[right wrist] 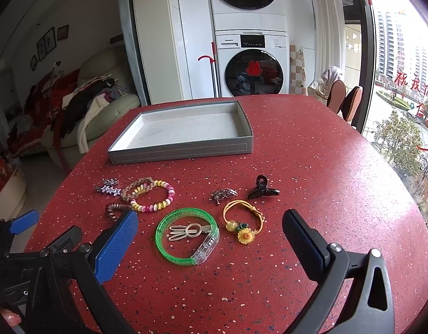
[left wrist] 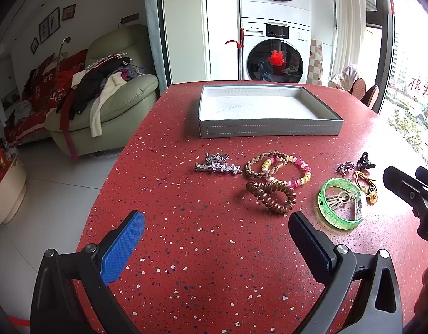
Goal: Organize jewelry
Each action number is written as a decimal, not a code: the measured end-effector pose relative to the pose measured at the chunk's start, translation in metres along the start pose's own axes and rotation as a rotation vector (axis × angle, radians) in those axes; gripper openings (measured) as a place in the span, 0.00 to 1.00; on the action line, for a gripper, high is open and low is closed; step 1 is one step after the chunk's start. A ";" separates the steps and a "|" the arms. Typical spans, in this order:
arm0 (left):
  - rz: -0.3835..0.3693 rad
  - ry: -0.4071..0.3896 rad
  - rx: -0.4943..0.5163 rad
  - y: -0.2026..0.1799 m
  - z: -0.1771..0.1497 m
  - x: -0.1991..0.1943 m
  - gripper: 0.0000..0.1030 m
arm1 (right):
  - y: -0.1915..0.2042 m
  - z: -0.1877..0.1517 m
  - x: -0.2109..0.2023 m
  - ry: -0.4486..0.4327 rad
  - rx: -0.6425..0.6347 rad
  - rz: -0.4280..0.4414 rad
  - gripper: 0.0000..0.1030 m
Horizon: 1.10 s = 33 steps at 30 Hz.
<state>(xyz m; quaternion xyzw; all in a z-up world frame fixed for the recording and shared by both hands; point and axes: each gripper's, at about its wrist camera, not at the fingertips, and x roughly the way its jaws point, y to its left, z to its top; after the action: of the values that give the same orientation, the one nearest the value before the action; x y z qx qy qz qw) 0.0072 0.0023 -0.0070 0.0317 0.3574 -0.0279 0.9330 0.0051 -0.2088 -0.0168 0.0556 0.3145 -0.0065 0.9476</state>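
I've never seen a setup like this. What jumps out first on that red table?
A scatter of hair accessories and bracelets on the speckled red table, chiefly the bright green bangle with a metal clip lying inside it, nearest the right gripper. Behind them sits an empty grey tray. Both grippers, including the left gripper, are open and hold nothing.

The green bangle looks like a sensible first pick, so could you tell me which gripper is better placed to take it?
Probably the right gripper: it is open with the green bangle lying directly ahead between its fingers. The left gripper is aimed further left.
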 end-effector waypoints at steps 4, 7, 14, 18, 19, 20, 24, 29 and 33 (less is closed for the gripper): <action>0.000 0.001 0.000 0.000 0.000 0.000 1.00 | 0.000 0.000 0.000 0.002 0.001 -0.001 1.00; 0.000 0.001 0.000 0.000 -0.001 0.000 1.00 | 0.000 0.000 0.000 0.001 0.001 -0.001 1.00; 0.000 0.001 0.000 0.000 0.000 0.000 1.00 | 0.004 -0.001 0.000 0.001 0.000 0.002 1.00; 0.000 0.001 0.000 0.000 0.000 0.001 1.00 | 0.004 -0.001 0.000 0.001 0.000 0.002 1.00; 0.000 0.001 0.000 0.000 0.000 0.001 1.00 | 0.003 -0.001 0.000 0.001 -0.001 0.001 1.00; 0.000 0.001 0.000 0.000 0.000 0.001 1.00 | 0.005 -0.001 0.000 0.000 0.000 0.001 1.00; 0.000 0.001 -0.001 0.000 0.000 0.001 1.00 | 0.004 -0.001 0.000 0.001 0.001 0.003 1.00; 0.000 0.002 -0.001 0.000 0.000 0.000 1.00 | 0.004 0.000 0.000 0.002 0.000 0.002 1.00; 0.000 0.002 0.000 0.000 0.000 0.001 1.00 | 0.004 -0.001 0.000 0.002 0.001 0.003 1.00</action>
<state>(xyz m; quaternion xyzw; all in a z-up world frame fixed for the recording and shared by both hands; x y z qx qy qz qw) 0.0077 0.0026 -0.0079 0.0318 0.3583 -0.0281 0.9327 0.0049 -0.2043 -0.0168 0.0566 0.3153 -0.0054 0.9473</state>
